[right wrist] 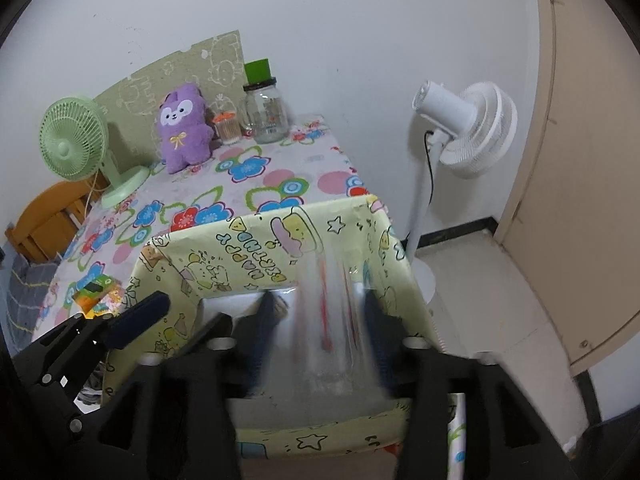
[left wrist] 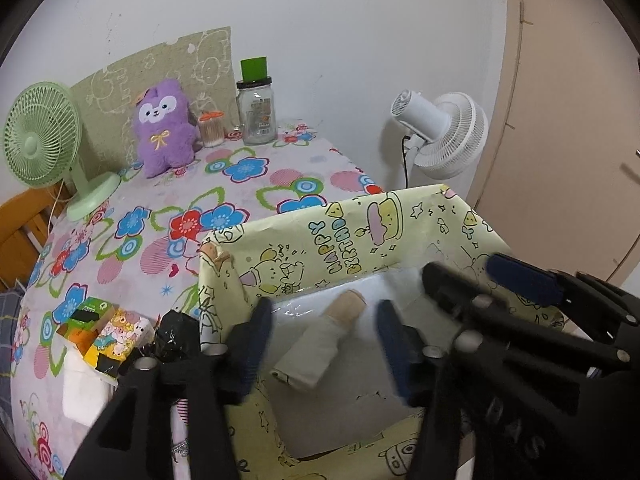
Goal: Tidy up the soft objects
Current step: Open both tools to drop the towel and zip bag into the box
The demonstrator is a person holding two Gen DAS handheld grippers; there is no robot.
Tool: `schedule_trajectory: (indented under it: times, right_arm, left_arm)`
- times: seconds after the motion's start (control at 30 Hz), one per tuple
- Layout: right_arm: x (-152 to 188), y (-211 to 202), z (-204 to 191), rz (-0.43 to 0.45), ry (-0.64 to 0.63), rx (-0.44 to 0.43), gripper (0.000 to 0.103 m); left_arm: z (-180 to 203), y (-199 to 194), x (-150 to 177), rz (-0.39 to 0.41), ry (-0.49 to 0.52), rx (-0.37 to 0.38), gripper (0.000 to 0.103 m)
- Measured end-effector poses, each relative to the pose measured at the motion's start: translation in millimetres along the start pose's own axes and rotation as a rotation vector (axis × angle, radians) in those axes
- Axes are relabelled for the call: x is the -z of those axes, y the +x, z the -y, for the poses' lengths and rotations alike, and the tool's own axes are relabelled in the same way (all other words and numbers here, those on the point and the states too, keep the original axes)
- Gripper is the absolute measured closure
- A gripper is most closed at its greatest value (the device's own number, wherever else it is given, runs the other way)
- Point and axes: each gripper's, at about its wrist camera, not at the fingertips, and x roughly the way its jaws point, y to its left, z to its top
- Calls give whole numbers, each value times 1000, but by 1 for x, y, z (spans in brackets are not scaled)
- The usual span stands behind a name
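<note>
Lying in box [left wrist: 352, 232]: pale rolled cloth [left wrist: 320, 344], tan-tipped.

Pale yellow cartoon-print box [left wrist: 320, 240], purple plush toy [left wrist: 164, 128], floral tablecloth [left wrist: 240, 184].

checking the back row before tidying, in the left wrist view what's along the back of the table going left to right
green fan → purple plush toy → small tub with orange lid → glass jar → white fan, which stands off the table's right edge
</note>
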Motion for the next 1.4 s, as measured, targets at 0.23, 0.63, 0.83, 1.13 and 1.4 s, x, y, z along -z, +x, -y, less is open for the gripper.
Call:
schedule_trajectory:
  times: [0.23, 0.63, 0.83, 1.13, 1.4]
  right_arm:
    - [-1, -10, -6, 39, -17, 10, 22]
    - [-2, -40, -31, 101, -32, 18, 14]
    - [0, -59, -44, 138, -31, 24, 9]
    - [3, -81, -64, 185, -44, 27, 3]
    - [7, -95, -82, 210, -48, 22, 2]
  left_arm:
    - [-6, -8, -1, 12, -2, 6, 23]
    - [-17, -40, -1, 67, 22, 0, 10]
    - [-26, -60, 0, 104, 31, -1, 8]
    - [-38, -85, 4, 143, 41, -5, 3]
    - [-52, -103, 8, 173, 34, -14, 1]
